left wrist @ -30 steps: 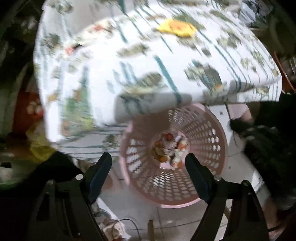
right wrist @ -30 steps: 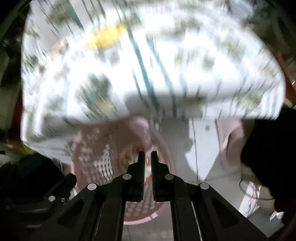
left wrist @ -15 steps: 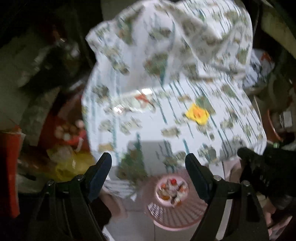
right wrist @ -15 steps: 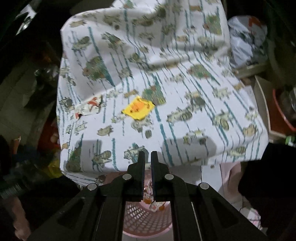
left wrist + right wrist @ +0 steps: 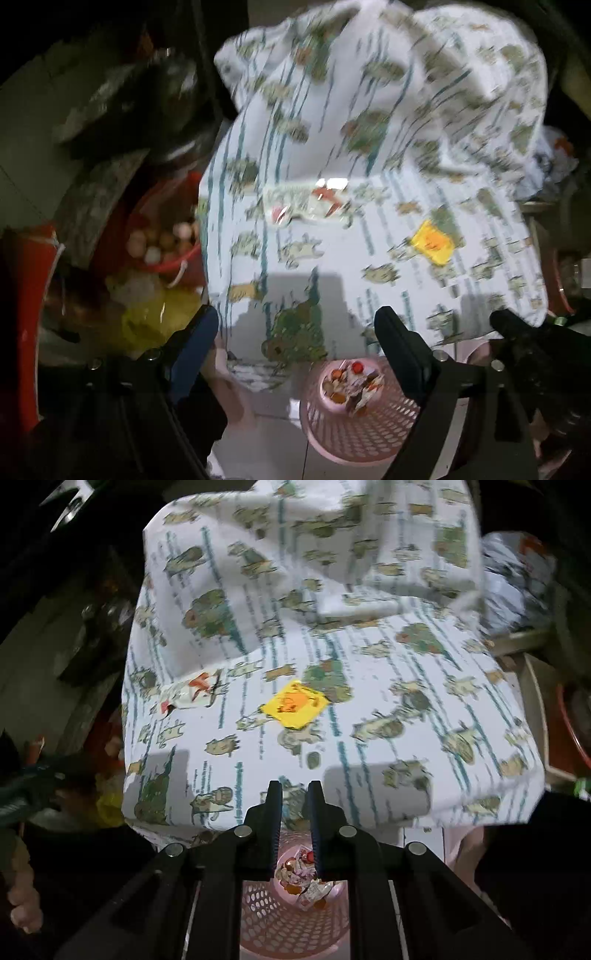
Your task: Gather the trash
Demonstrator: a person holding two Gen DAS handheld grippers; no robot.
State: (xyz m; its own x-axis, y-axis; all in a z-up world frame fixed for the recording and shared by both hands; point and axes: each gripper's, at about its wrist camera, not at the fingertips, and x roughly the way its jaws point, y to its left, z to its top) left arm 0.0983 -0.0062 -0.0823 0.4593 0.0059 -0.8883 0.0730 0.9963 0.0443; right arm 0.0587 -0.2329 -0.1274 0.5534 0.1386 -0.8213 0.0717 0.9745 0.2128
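A yellow wrapper (image 5: 295,705) (image 5: 433,246) and a clear red-and-white wrapper (image 5: 190,696) (image 5: 314,206) lie on a table under a white patterned cloth (image 5: 406,716). A pink perforated basket (image 5: 291,919) (image 5: 354,428) with several wrappers inside stands on the floor below the table's front edge. My left gripper (image 5: 295,328) is open and empty, above the basket. My right gripper (image 5: 294,797) has its fingers a narrow gap apart with nothing between them, over the table's front edge.
A red bucket (image 5: 162,243) with round items and a yellow bag (image 5: 155,314) sit left of the table. A crumpled plastic bag (image 5: 517,579) and a red basin (image 5: 569,727) are at the right. The cloth is bunched up at the back.
Both grippers rose and pulled back from the basket, so the table top and its wrappers came into view. The right fingers parted slightly. The left stayed open.
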